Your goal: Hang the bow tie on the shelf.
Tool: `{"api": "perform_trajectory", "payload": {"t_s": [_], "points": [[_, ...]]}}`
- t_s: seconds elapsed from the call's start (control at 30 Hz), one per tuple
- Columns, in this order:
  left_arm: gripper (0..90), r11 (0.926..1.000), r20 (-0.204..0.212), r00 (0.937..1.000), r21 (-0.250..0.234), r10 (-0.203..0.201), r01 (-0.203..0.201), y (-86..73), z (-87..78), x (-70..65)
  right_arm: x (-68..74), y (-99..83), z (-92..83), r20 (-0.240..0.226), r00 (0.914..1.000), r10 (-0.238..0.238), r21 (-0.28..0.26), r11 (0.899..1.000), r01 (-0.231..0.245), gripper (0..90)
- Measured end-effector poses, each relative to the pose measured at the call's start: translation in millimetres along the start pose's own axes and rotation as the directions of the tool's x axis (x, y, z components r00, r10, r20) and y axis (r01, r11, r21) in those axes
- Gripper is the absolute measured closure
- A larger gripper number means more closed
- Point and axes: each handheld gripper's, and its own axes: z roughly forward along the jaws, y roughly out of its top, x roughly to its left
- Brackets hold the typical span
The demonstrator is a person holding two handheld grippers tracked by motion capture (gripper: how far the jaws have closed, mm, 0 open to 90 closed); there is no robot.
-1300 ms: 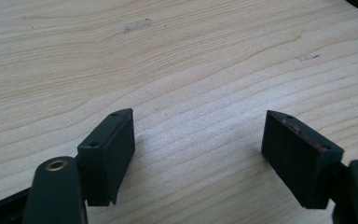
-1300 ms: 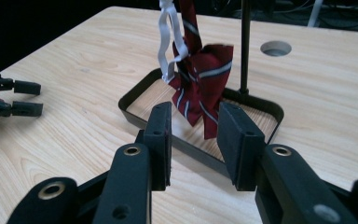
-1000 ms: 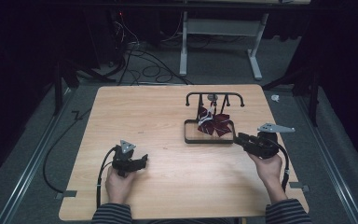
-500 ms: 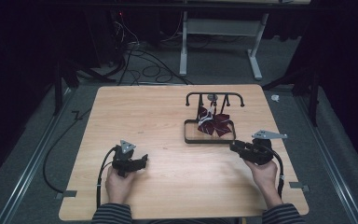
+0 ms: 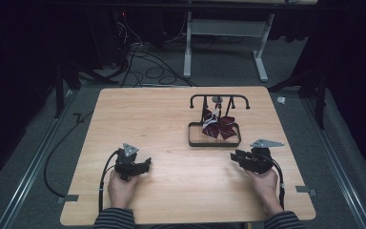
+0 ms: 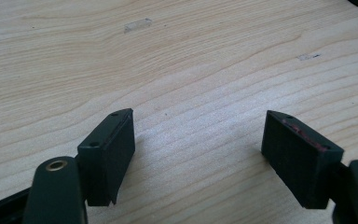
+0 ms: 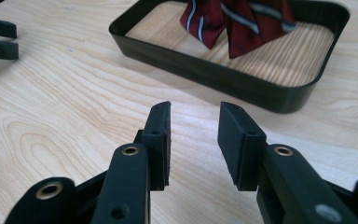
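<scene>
A striped tie [image 5: 218,125] is draped from a small black rack [image 5: 219,98] into a black tray [image 5: 191,138] near the bench's far right corner. The right gripper [image 7: 193,140] is held low just before the tray's near wall, jaws parted with nothing between them; the left gripper [image 6: 198,158] is spread wide and empty near the bench's front edge. The tray wall could be struck and the tray shoved if the right gripper is advanced this low, and the hanging tie could be dragged off the rack.
</scene>
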Motion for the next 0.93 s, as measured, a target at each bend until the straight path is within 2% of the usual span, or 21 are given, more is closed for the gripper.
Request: {"api": "perform_trajectory", "payload": {"t_s": [0.3,0.4,0.53,0.63,0.8,0.87,0.93], "points": [[26.2,1.0,0.0,1.0,0.0,0.0,0.0,0.0,0.0,0.0,2.8,-8.7,12.9,0.015,0.9998,-0.014,0.035,0.999,0.013,63.1],[26.2,1.0,0.0,1.0,0.0,0.0,0.0,0.0,0.0,-0.1,4.9,-10.3,16.5,0.044,0.9986,-0.031,0.042,0.999,0.029,62.1],[26.2,1.0,0.0,1.0,0.0,0.0,0.0,0.0,0.0,0.0,8.4,-14.6,24.4,0.106,0.9917,-0.073,0.06,0.996,0.067,59.3],[26.2,1.0,-0.001,1.0,0.0,0.001,-0.001,0.0,0.0,-0.1,9.7,-15.9,26.2,0.127,0.9879,-0.09,0.056,0.995,0.083,56.9],[26.2,1.0,-0.002,1.0,0.001,0.003,-0.003,0.0,0.0,-0.3,17.2,-16.7,28.1,0.176,0.9709,-0.162,0.077,0.986,0.151,52.6],[26.2,1.0,-0.002,1.0,0.002,0.003,-0.003,0.0,0.0,-0.4,14.7,-16.2,28.0,0.164,0.9762,-0.142,0.074,0.989,0.131,51.2],[26.2,1.0,-0.002,1.0,0.002,0.003,-0.003,0.0,0.0,-0.4,14.3,-16.2,27.8,0.159,0.9772,-0.141,0.075,0.989,0.131,50.2]]}}
